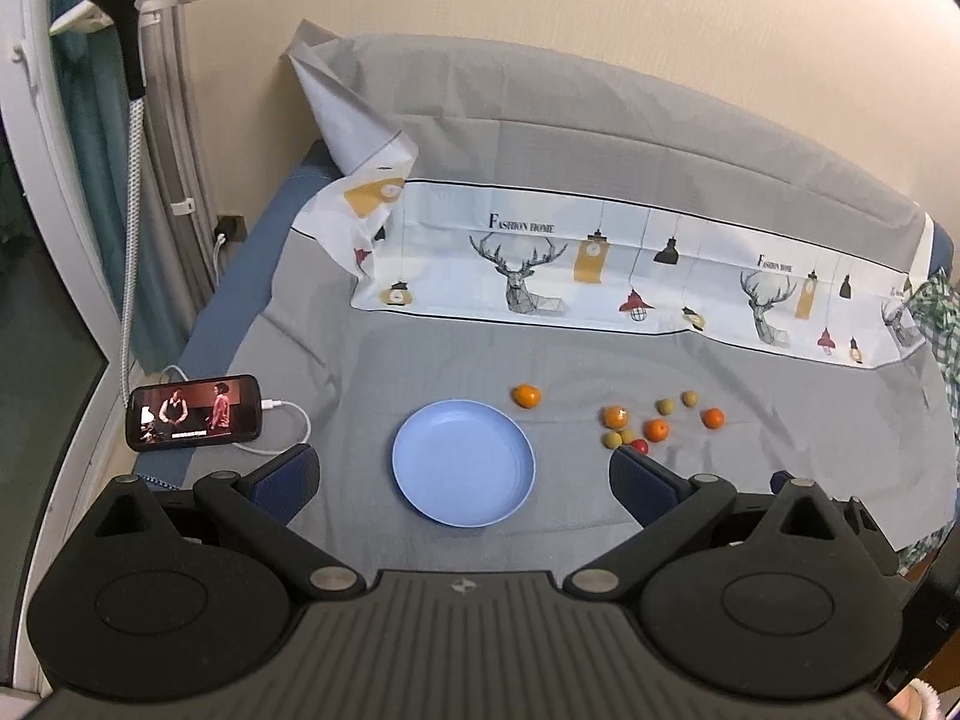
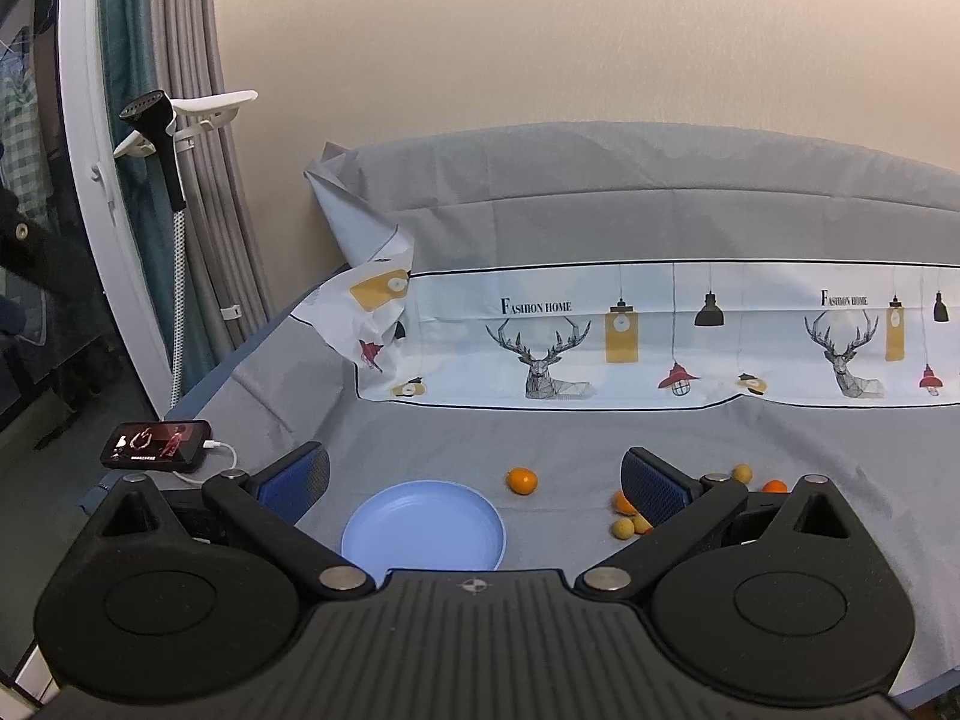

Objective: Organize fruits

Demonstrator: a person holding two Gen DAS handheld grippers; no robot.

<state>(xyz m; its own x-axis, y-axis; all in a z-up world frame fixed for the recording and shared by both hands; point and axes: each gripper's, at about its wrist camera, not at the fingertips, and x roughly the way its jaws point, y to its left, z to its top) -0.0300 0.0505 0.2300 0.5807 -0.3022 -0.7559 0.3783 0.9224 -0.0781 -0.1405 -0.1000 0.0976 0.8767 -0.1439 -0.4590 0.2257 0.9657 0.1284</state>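
Note:
An empty light-blue plate [image 1: 463, 462] lies on the grey bed sheet, also in the right wrist view [image 2: 423, 531]. One orange [image 1: 527, 395] sits alone just beyond it, also in the right wrist view [image 2: 521, 480]. A cluster of small oranges [image 1: 656, 429], yellow-green fruits [image 1: 665, 405] and a red fruit [image 1: 639, 446] lies to the plate's right. My left gripper [image 1: 462, 477] is open and empty, above the plate. My right gripper [image 2: 474, 489] is open and empty; its right finger [image 2: 654, 489] hides part of the cluster [image 2: 624, 527].
A phone [image 1: 193, 411] playing video, with a white charging cable [image 1: 288, 420], lies at the bed's left edge. A deer-print pillow [image 1: 600, 264] runs along the back against the wall. A garment steamer [image 1: 123, 18] and curtains stand at left. Checked cloth [image 1: 939, 324] lies at the right edge.

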